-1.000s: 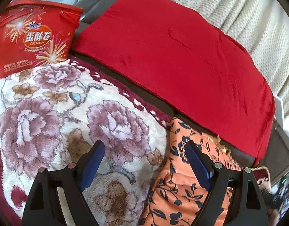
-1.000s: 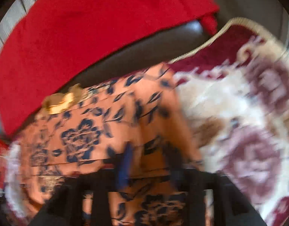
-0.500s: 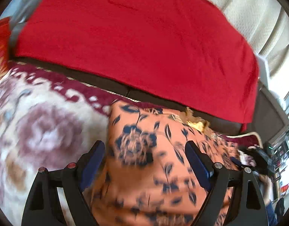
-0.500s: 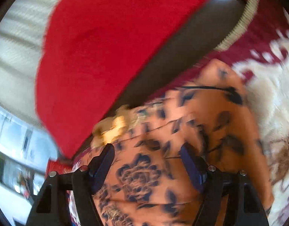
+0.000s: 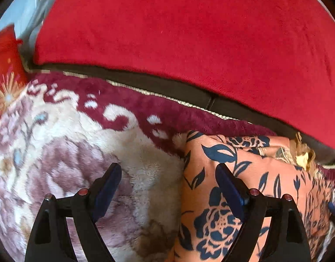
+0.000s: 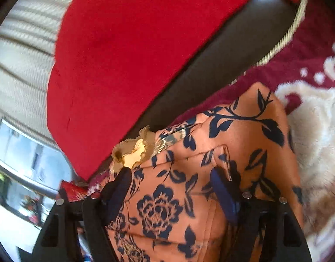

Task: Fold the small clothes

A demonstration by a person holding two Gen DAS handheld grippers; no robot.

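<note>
An orange garment with dark blue flowers [image 5: 250, 174] [image 6: 222, 135] lies folded on a plush floral blanket [image 5: 84, 144] [image 6: 320, 131]. A yellow frilled trim [image 6: 132, 152] shows at its far edge. My left gripper [image 5: 168, 172] stands open over the garment's left edge, one finger above the blanket and the other above the cloth, with nothing pinched. My right gripper [image 6: 171, 179] hovers over the middle of the garment; its jaws are opening and hold no cloth.
A red fleece throw [image 5: 189, 39] [image 6: 134, 54] covers the dark sofa back [image 5: 178, 89] behind the blanket. A red printed box [image 5: 4, 74] sits at the far left. A pale curtain [image 6: 21, 61] and a window [image 6: 19, 152] lie beyond the sofa.
The left gripper swung from the blanket across the garment and back to its left edge. The right gripper tilted up, steadied over the garment, and its jaws spread wider.
</note>
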